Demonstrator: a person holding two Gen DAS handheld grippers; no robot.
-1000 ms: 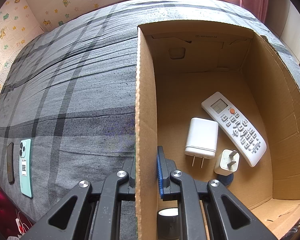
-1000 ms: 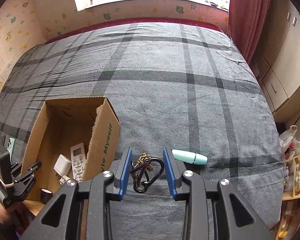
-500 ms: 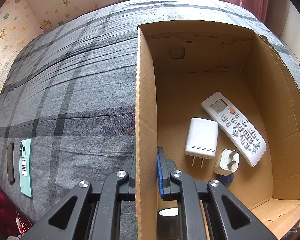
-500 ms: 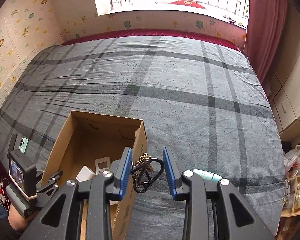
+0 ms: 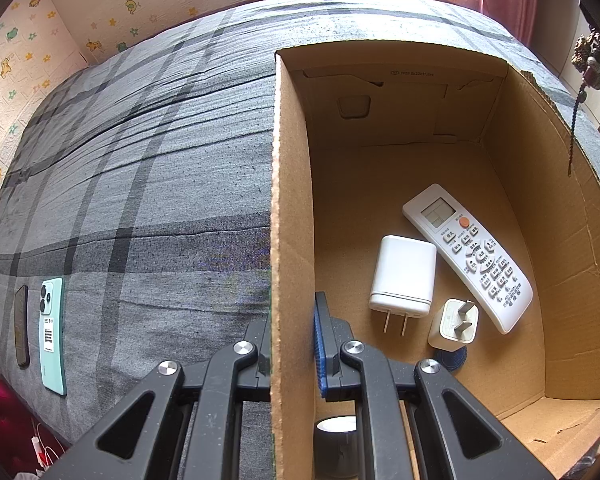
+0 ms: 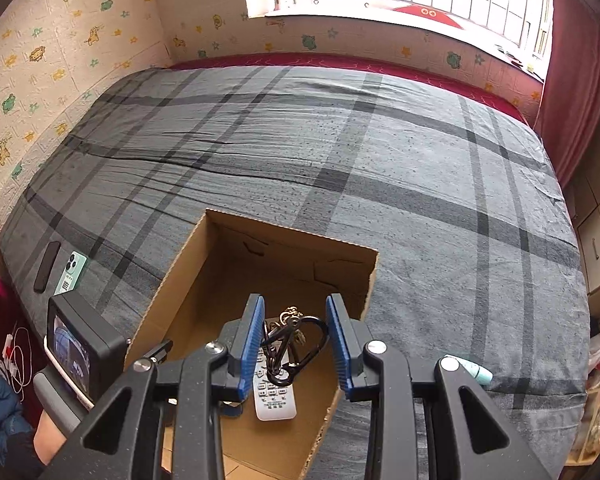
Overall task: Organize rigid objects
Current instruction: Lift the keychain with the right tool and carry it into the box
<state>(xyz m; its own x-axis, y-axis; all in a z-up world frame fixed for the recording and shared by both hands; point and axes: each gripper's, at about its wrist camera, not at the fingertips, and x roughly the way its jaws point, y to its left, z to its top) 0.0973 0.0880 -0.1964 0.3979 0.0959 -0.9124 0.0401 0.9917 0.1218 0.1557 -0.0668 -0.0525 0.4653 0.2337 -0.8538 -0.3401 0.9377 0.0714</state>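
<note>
An open cardboard box (image 5: 540, 168) stands on the grey plaid bed (image 6: 340, 168). My left gripper (image 5: 292, 344) is shut on the box's left wall (image 5: 290, 208). Inside lie a white remote (image 5: 468, 256), a large white charger (image 5: 404, 274) and a small white plug (image 5: 454, 324). My right gripper (image 6: 295, 346) is shut on a black carabiner keychain (image 6: 294, 346) and holds it above the box (image 6: 204, 280), over the remote (image 6: 274, 398). The keychain's charm and tassel hang at the top right of the left wrist view (image 5: 588, 64).
A mint phone (image 5: 52, 324) and a dark phone (image 5: 21, 330) lie on the bed left of the box. A mint tube (image 6: 470, 368) lies on the bed right of the box. A dark round object (image 5: 336, 436) sits in the box's near corner. Cabinets stand at the right.
My right gripper has carried the keychain left, from the bed beside the mint tube to above the box. The left gripper and box have not moved.
</note>
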